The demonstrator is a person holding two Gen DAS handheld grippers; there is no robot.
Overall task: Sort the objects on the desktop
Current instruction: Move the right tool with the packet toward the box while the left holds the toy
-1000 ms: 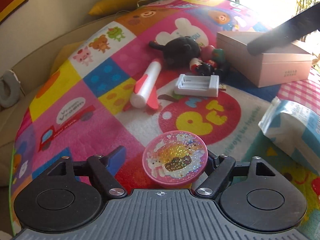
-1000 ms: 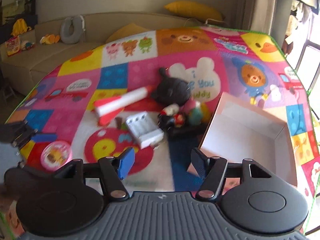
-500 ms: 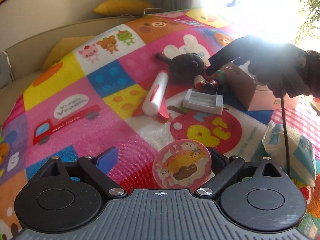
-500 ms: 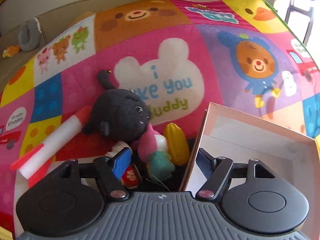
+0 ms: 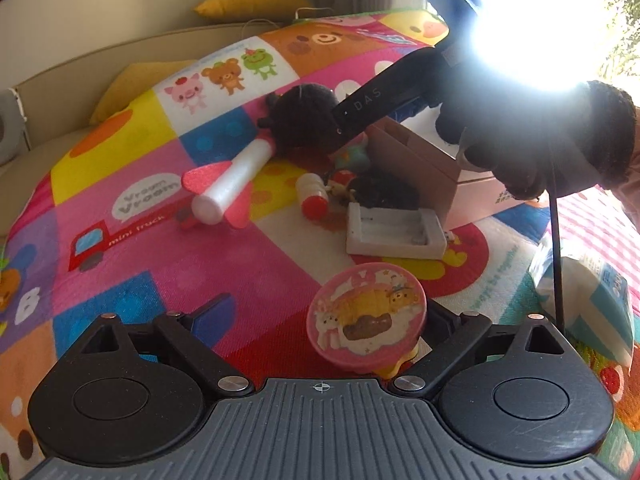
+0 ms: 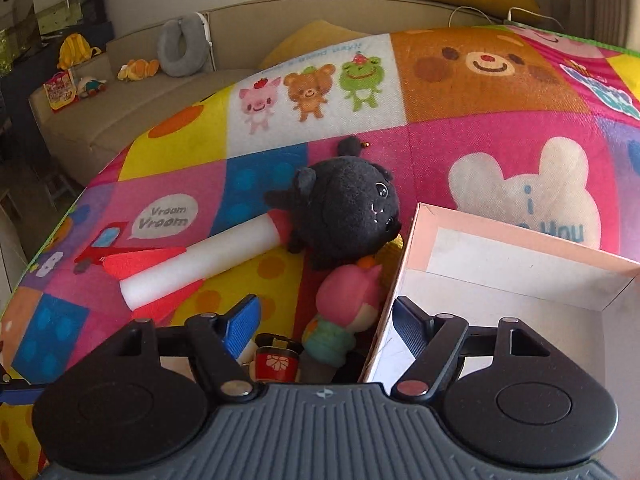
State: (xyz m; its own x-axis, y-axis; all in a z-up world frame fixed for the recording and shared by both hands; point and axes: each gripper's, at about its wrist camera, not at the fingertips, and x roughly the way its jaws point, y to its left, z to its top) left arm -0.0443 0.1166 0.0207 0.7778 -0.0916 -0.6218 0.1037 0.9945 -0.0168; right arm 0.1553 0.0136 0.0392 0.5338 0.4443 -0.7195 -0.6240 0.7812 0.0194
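My left gripper (image 5: 324, 320) is open; a round pink glitter case (image 5: 366, 322) lies against its right finger. Ahead lie a white battery charger (image 5: 394, 232), a white and red foam rocket (image 5: 230, 188), a black plush (image 5: 304, 114) and small toys beside the open pink box (image 5: 436, 168). My right gripper (image 6: 326, 326) is open and low over a pink-haired doll (image 6: 348, 308), with its right finger inside the pink box (image 6: 520, 276). The black plush (image 6: 344, 212) and the rocket (image 6: 192, 264) lie just beyond. The right gripper's body also shows in the left wrist view (image 5: 384, 100).
Everything lies on a colourful children's mat (image 5: 132, 240) over the table. A blue and white packet (image 5: 592, 304) lies at the right. A beige sofa (image 6: 132, 108) with a grey neck pillow (image 6: 182, 46) and yellow cushions stands behind. The mat's edge drops off at the left.
My right gripper has dropped from high above the mat to the toys at the box's left wall. My left gripper has edged forward with the pink case, which now stands more tilted.
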